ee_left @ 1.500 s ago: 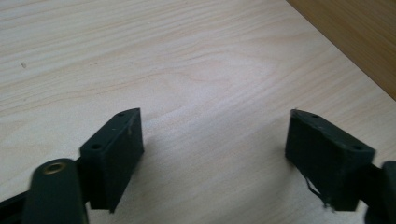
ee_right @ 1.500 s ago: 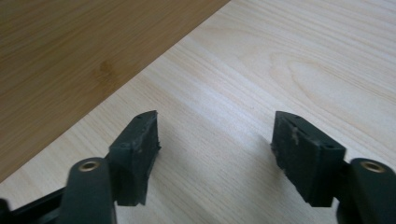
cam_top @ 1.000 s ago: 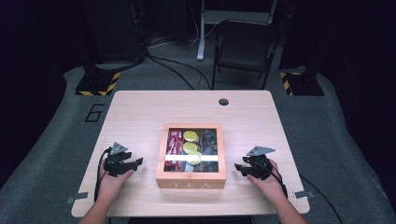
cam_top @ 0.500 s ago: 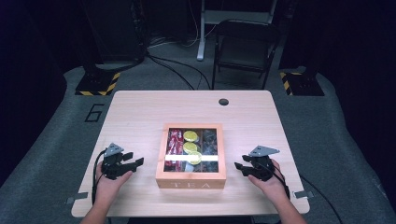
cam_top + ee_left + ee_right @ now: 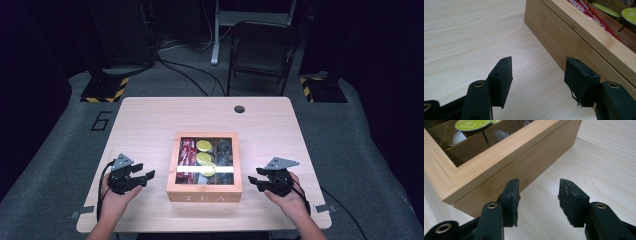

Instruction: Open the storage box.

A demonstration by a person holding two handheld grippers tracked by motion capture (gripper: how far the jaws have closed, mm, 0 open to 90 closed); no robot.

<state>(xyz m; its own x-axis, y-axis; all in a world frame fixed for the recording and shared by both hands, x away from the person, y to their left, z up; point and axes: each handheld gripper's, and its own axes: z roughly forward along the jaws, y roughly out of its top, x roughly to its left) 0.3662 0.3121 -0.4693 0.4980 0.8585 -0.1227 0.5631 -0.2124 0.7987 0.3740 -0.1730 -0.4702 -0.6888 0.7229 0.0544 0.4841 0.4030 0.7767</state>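
Observation:
A wooden tea box point(image 5: 205, 196) with "TEA" on its front stands mid-table. Through its window top I see red sachets point(image 5: 187, 155), green-lidded capsules point(image 5: 203, 146) and dark packets point(image 5: 223, 150). My left gripper point(image 5: 146, 176) hovers left of the box, pointing at it, open and holding nothing. Its own view has the jaws point(image 5: 537, 67) over bare table, with the box's side wall point(image 5: 564, 35) just beyond the right jaw. My right gripper point(image 5: 254, 177) hovers right of the box, also open and holding nothing. In its view point(image 5: 539, 187) the box's corner point(image 5: 524, 165) lies behind the left jaw.
The light wooden table point(image 5: 150, 120) has a cable hole point(image 5: 239, 109) near its far edge. A dark folding chair point(image 5: 262, 50) stands behind the table. Hazard-striped stand bases point(image 5: 105, 90) sit on the grey floor at both far corners.
Both hands have lifted their grippers slightly off the table beside the box. The box has not moved.

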